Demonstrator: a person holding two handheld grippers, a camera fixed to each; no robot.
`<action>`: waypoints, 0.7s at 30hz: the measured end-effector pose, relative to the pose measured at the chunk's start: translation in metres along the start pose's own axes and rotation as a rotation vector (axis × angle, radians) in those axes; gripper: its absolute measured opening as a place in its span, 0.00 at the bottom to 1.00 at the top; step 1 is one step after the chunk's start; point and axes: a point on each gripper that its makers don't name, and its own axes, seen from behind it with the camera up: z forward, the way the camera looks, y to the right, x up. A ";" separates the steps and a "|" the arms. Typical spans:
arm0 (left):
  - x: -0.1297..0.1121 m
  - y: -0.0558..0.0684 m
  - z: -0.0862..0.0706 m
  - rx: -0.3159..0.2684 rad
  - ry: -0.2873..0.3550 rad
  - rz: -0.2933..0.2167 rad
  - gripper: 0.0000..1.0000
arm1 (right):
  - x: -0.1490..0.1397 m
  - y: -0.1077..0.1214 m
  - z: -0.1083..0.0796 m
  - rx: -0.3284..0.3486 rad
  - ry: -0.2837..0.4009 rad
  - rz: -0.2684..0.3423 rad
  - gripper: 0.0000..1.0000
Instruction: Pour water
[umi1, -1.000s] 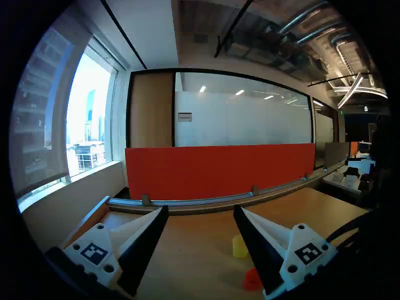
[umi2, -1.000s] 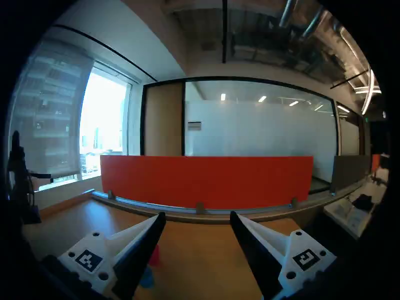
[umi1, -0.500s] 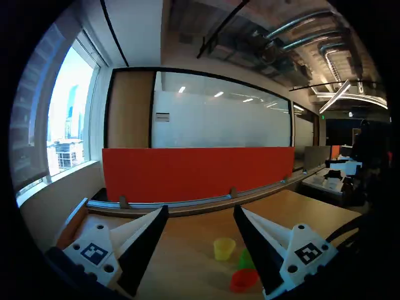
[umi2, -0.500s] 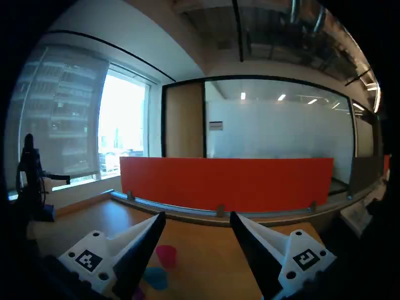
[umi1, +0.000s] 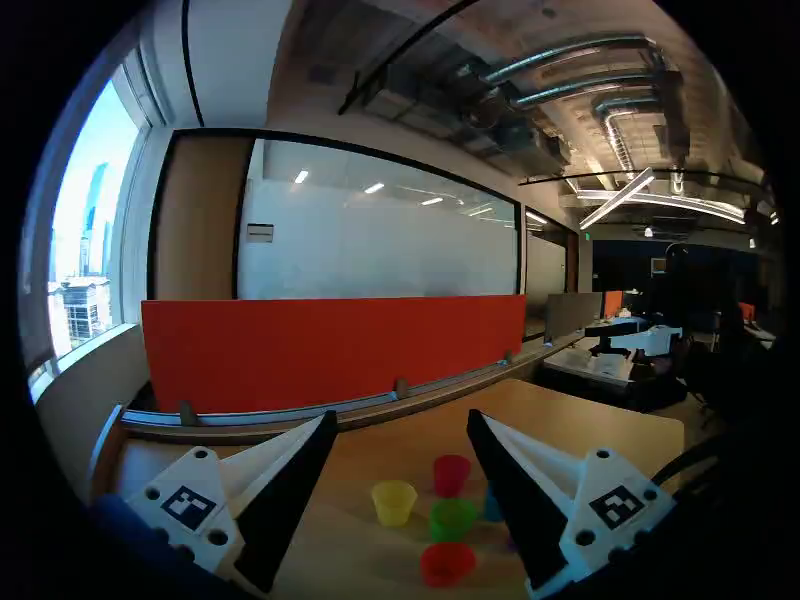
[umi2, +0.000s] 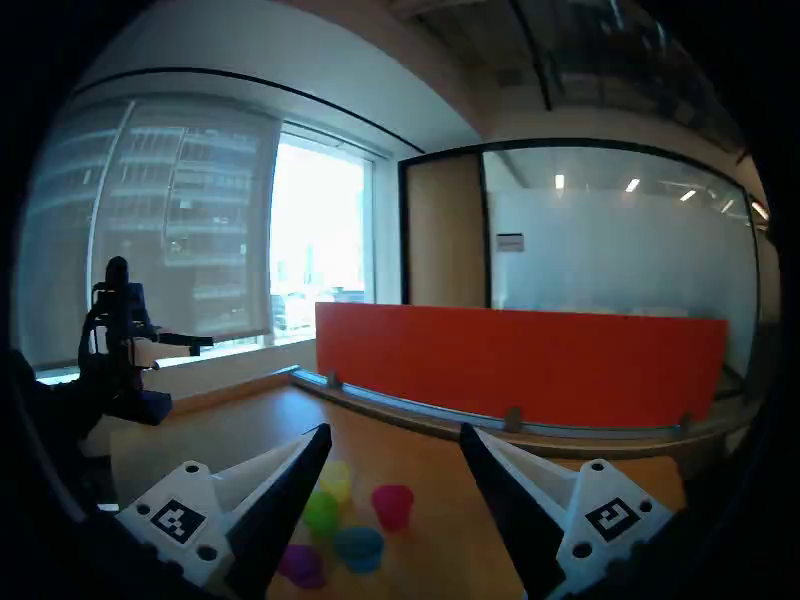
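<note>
Small plastic cups (umi2: 392, 506) stand upright in a loose cluster on the light wooden desk (umi1: 560, 420). In the left gripper view a yellow cup (umi1: 394, 501), a pink cup (umi1: 451, 474), a green cup (umi1: 451, 519) and a red cup (umi1: 446, 563) show between the fingers. A blue cup (umi1: 491, 506) is half hidden behind one finger. The right gripper view shows also a purple cup (umi2: 300, 565). An orange-red partition panel (umi1: 330, 345) closes the desk's far edge, and a black stand (umi2: 115, 350) is near the window. The left gripper (umi1: 400, 420) and the right gripper (umi2: 393, 430) both have their fingers spread wide, holding and touching nothing.
</note>
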 end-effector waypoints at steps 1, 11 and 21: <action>-0.001 0.001 0.001 -0.008 -0.002 -0.001 0.97 | 0.000 -0.002 0.001 0.010 -0.002 -0.003 1.00; -0.006 0.002 0.010 -0.054 -0.039 0.007 0.96 | -0.006 -0.011 0.008 0.062 -0.054 -0.088 1.00; -0.027 0.004 0.024 -0.117 -0.122 0.047 0.97 | -0.029 -0.027 0.014 0.150 -0.160 -0.139 1.00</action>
